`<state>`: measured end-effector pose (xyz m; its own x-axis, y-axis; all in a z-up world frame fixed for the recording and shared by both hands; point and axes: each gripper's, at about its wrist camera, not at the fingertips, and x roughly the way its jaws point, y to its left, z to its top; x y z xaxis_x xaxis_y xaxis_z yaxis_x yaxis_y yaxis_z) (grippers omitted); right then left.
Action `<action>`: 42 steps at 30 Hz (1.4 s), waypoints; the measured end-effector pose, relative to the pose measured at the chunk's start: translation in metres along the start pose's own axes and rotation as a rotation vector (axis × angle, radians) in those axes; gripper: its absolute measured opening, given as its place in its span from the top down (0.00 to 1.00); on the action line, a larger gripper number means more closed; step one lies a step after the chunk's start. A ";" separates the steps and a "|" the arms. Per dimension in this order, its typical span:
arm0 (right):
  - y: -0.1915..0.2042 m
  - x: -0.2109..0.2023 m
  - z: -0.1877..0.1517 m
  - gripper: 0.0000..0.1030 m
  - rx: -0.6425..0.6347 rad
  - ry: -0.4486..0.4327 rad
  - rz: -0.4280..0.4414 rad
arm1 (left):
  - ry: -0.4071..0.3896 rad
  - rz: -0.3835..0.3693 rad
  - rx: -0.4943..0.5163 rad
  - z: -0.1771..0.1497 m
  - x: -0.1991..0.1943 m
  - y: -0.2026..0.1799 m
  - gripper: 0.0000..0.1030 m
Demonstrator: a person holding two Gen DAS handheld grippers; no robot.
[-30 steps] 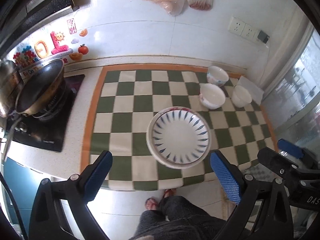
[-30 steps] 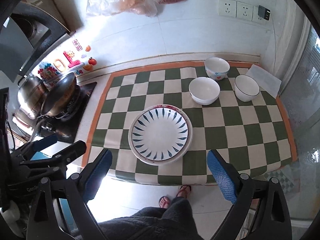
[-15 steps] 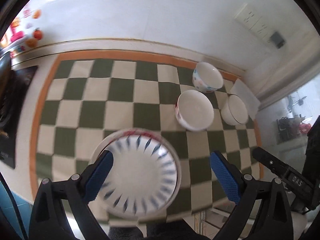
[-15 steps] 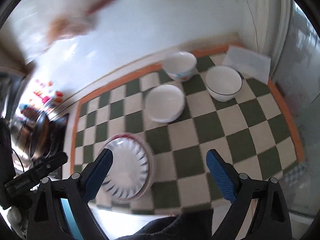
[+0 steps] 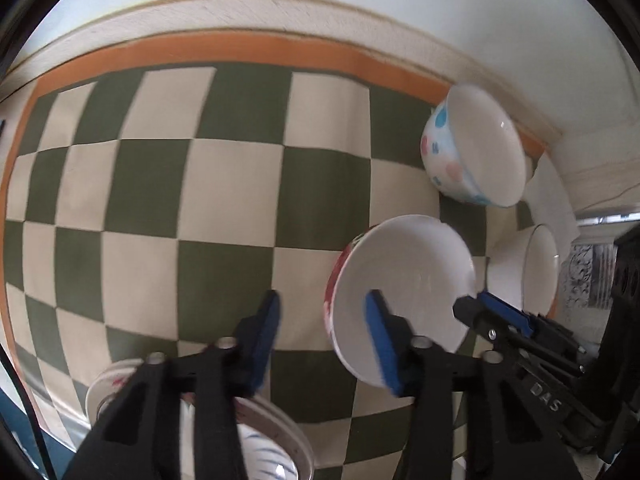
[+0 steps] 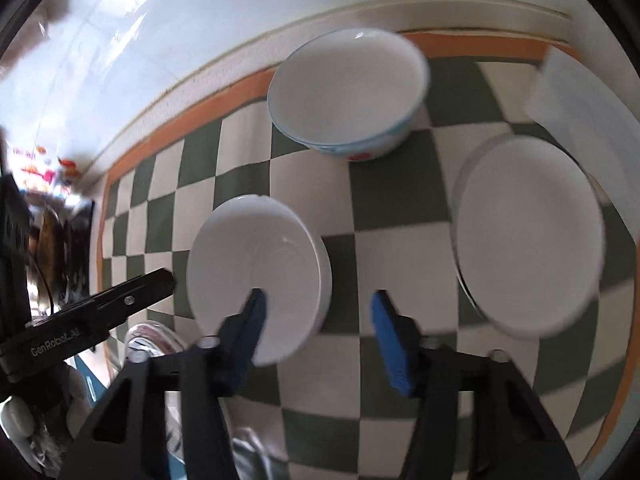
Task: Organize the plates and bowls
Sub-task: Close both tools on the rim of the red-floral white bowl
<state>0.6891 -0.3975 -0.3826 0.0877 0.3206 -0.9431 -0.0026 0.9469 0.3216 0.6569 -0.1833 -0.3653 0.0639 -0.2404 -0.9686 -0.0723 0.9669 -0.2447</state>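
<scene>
Three bowls stand on the green-checked mat (image 5: 224, 208). A white bowl with red marks (image 5: 404, 280) (image 6: 256, 268) sits in the middle. My left gripper (image 5: 322, 324) is open, its right finger over that bowl's rim and its left finger outside. My right gripper (image 6: 318, 320) is open, its left finger over the same bowl's opposite rim. A dotted bowl (image 5: 472, 148) (image 6: 348, 92) stands behind. A black-rimmed bowl (image 5: 536, 272) (image 6: 528, 236) stands to the right. The plate stack (image 5: 256, 436) lies under my left gripper.
A white wall runs behind the mat's orange border (image 5: 256, 46). A white folded cloth (image 6: 580, 92) lies at the back right. The stove area (image 6: 52, 240) is at the far left in the right wrist view.
Both grippers have moved down and forward from above the plate toward the middle bowl and have narrowed their opening. The bowls and plates have not moved.
</scene>
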 end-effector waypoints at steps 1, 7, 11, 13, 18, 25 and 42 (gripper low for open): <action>0.001 0.006 0.004 0.73 -0.011 0.016 -0.015 | 0.016 0.005 0.010 0.001 0.006 -0.002 0.74; 0.004 0.031 0.015 0.89 -0.039 0.067 -0.015 | 0.040 -0.004 0.023 -0.001 0.017 -0.009 0.82; 0.003 0.029 0.011 0.91 -0.022 0.065 -0.006 | 0.043 -0.008 0.037 -0.010 0.012 -0.013 0.82; 0.003 0.024 0.006 0.91 -0.014 0.062 -0.007 | 0.034 0.002 0.051 -0.016 0.006 -0.016 0.82; 0.001 0.000 -0.015 0.91 -0.009 0.054 0.007 | 0.020 -0.001 0.088 -0.038 -0.014 -0.030 0.82; -0.019 -0.037 -0.057 0.91 0.020 0.049 0.024 | 0.031 -0.020 0.175 -0.088 -0.028 -0.056 0.82; -0.066 -0.023 -0.133 0.91 0.116 0.128 0.025 | 0.151 -0.007 0.252 -0.131 0.012 -0.076 0.82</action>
<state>0.5545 -0.4640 -0.3929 -0.0389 0.3513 -0.9355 0.1124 0.9318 0.3452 0.5327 -0.2711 -0.3645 -0.0868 -0.2386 -0.9672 0.1781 0.9515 -0.2507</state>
